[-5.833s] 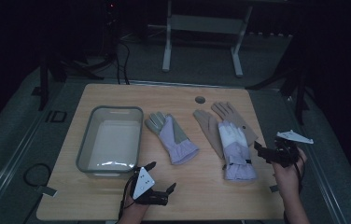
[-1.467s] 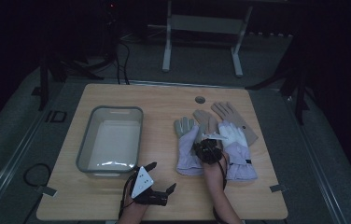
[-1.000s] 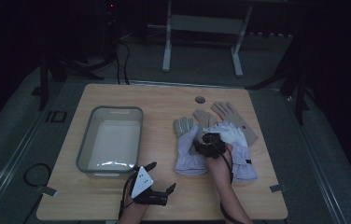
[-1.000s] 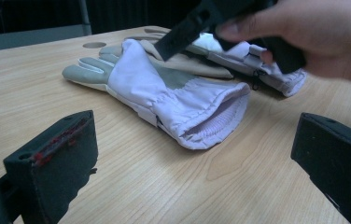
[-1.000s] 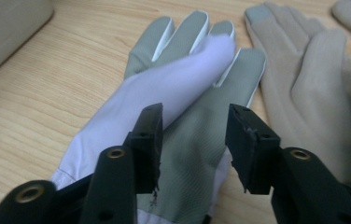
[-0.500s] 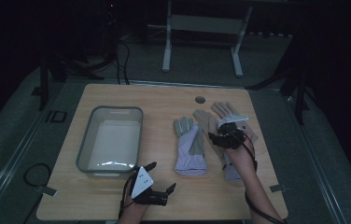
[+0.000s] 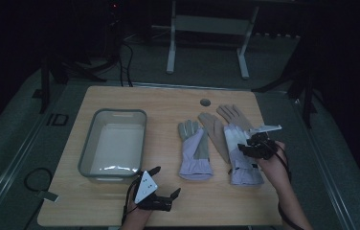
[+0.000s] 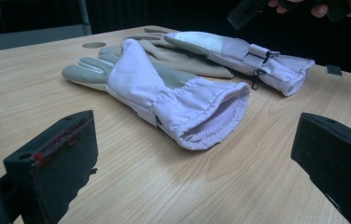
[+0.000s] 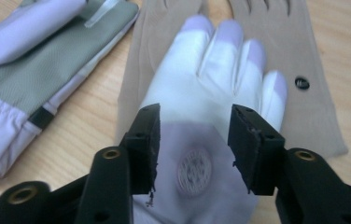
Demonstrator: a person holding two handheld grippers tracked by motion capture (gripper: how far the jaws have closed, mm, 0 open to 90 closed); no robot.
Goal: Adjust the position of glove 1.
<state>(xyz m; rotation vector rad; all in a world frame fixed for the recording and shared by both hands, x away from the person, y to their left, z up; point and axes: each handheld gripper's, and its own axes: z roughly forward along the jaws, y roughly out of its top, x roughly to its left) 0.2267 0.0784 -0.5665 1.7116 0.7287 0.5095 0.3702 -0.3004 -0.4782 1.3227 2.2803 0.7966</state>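
Looks like a lab or test room, dark beyond the lit wooden table [image 7: 120, 98]. Metal stand [image 7: 207, 28] and loose cables [image 7: 125, 52] on grey floor behind, rails framing the table, a small red light glowing at the back.

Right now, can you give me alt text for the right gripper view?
The open right gripper hovers over a white glove lying on two tan gloves. A lilac and grey glove lies to the left on the wooden table.

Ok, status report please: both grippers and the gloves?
Left gripper open, low near table edge. Right gripper open over right lilac glove, nothing held. Left lilac glove lies flat. Tan gloves underneath.
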